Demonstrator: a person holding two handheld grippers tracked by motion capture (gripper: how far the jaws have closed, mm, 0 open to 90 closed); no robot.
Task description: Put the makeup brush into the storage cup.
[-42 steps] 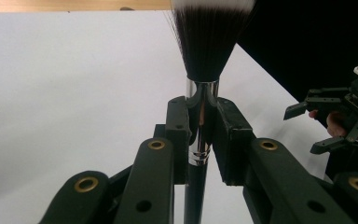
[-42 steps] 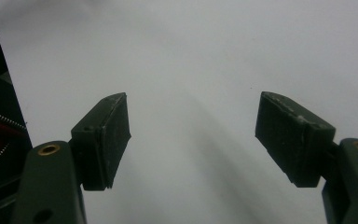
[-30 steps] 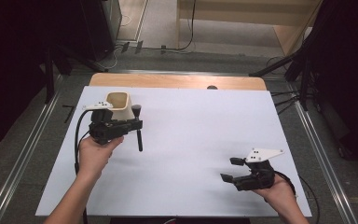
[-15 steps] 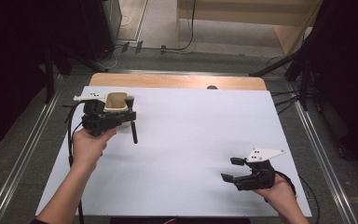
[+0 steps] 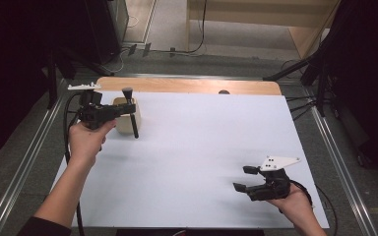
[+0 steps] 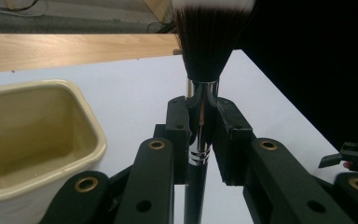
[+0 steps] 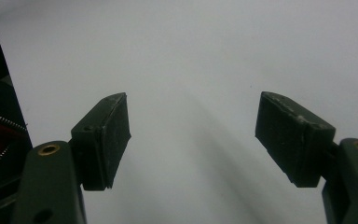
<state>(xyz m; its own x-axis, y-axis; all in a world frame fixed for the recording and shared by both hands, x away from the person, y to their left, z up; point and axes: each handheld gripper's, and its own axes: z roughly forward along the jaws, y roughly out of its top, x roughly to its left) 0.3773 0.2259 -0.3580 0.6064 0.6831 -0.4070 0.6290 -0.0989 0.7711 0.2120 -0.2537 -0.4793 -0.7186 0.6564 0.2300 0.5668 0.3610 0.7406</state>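
The cream square ceramic cup (image 6: 32, 140) stands empty on the white table (image 5: 202, 147), while the left gripper (image 6: 200, 126) clamps the black makeup brush (image 6: 204, 70) just beside it, and the right gripper (image 7: 193, 135) is wide open.

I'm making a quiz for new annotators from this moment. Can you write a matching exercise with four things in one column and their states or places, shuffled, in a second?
Things:
1. brush
2. cream cup
3. left gripper
4. right gripper

States or places:
A. jaws wide apart, nothing between them
B. empty, standing on the white table
C. shut on a handle
D. held with its bristles up

Pairs: 1-D, 2-B, 3-C, 4-A
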